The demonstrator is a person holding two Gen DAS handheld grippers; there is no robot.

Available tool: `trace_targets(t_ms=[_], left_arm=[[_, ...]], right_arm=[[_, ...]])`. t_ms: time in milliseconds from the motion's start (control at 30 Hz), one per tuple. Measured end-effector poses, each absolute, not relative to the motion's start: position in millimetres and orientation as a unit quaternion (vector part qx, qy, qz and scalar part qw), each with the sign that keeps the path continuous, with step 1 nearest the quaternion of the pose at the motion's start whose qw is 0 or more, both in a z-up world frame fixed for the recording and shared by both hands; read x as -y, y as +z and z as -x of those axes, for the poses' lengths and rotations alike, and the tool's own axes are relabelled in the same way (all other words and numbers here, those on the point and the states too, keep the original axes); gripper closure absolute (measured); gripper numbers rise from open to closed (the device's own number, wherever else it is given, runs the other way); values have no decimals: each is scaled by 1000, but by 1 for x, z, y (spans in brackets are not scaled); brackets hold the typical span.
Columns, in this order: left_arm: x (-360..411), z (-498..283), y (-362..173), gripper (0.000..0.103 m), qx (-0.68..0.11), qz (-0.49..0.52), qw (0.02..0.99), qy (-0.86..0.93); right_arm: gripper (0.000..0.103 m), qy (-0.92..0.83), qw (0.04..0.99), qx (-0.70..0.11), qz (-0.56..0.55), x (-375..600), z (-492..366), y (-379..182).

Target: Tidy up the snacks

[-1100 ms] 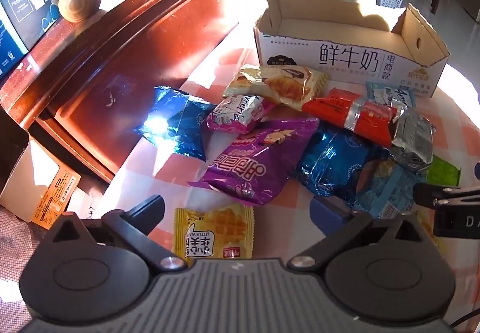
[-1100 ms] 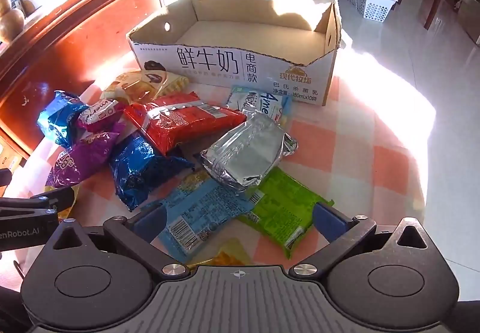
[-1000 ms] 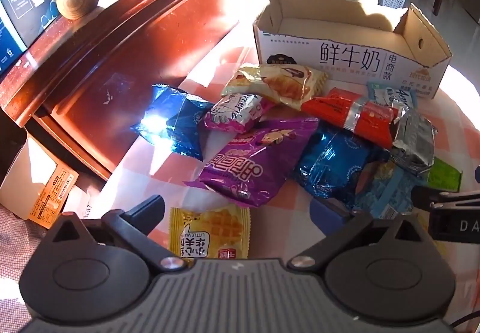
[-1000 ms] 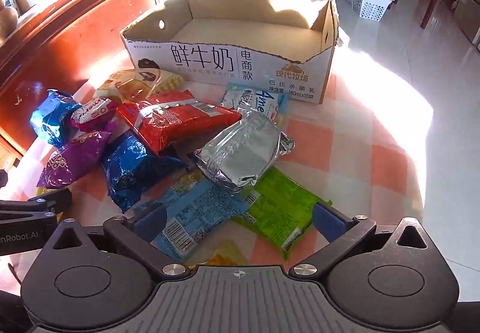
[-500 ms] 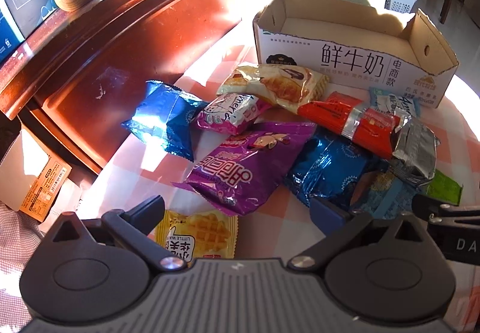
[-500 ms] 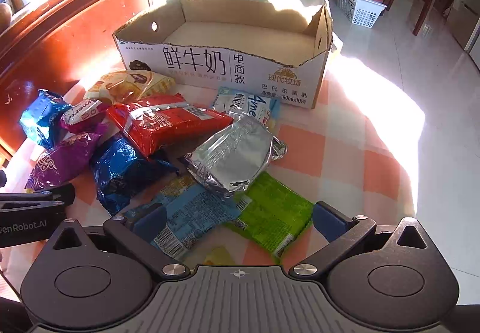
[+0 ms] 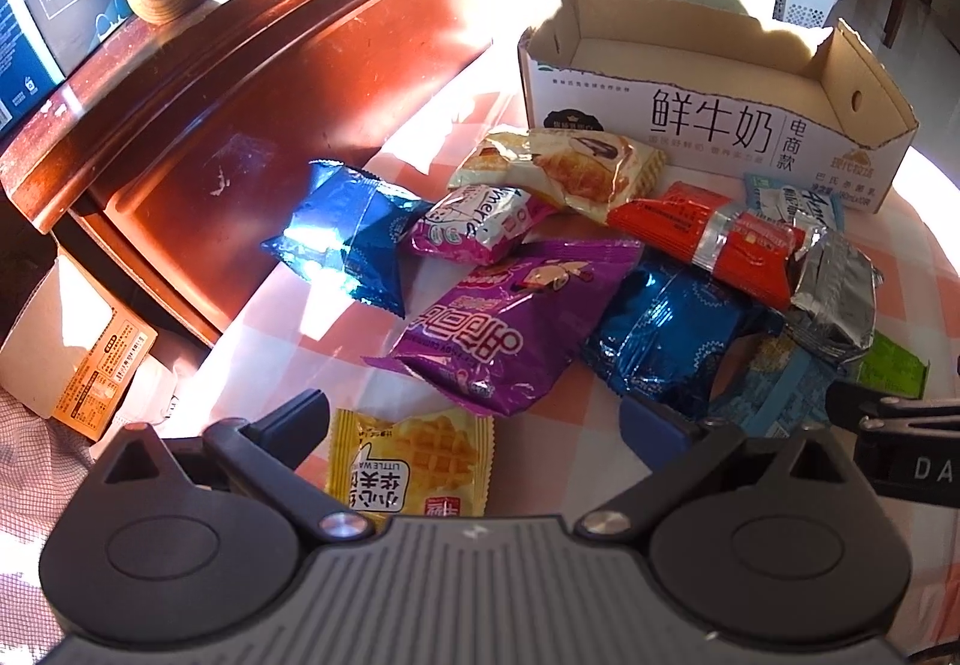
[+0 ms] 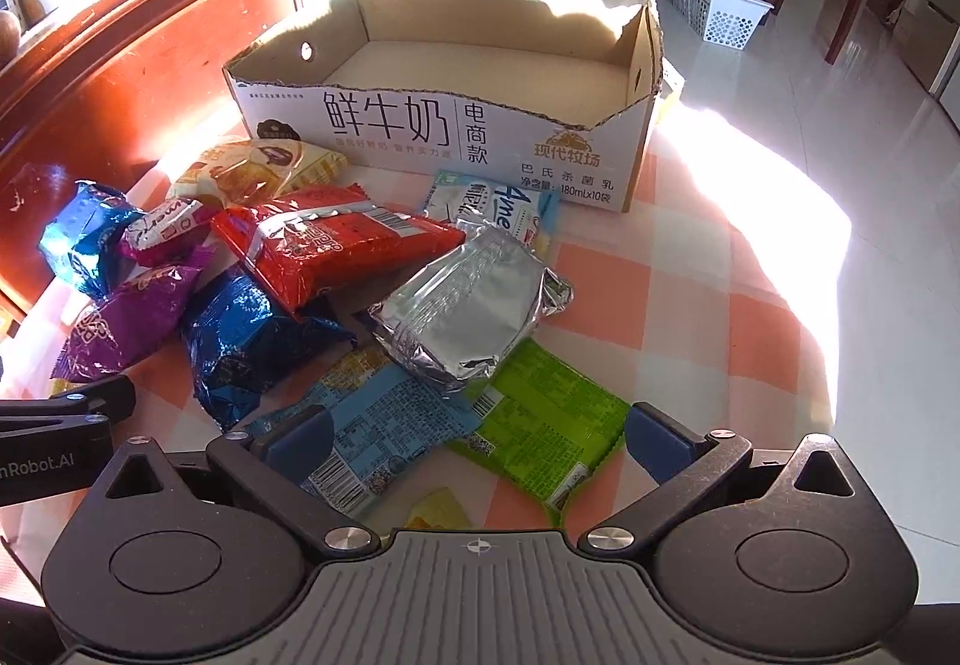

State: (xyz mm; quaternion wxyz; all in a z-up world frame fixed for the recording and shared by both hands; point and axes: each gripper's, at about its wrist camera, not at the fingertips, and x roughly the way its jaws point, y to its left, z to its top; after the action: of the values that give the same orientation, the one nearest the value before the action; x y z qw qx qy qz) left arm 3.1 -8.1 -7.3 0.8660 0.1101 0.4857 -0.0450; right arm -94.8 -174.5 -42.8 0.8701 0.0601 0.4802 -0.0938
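— Both views have drifted a little; nothing's picked yet?
— No. My left gripper (image 7: 474, 419) and right gripper (image 8: 477, 428) hang wide, empty. Snacks (image 8: 336, 245) lie heaped before the empty box (image 8: 480, 65).
— Next?
— Probably close on the waffle pack (image 7: 414, 461).

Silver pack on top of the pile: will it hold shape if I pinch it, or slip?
The silver pack looks puffed and crinkled, so it probably dents and feels light. Its shiny foil may slip. It rests tilted on the light blue pack, so pushing likely slides it off.
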Motion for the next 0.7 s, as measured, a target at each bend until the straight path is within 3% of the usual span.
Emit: trace_targets(t_ms=[700], left_arm=[[14, 3, -6, 1, -484, -123, 865, -51]], right_arm=[[0, -89, 877, -471, -45, 168, 98, -42]])
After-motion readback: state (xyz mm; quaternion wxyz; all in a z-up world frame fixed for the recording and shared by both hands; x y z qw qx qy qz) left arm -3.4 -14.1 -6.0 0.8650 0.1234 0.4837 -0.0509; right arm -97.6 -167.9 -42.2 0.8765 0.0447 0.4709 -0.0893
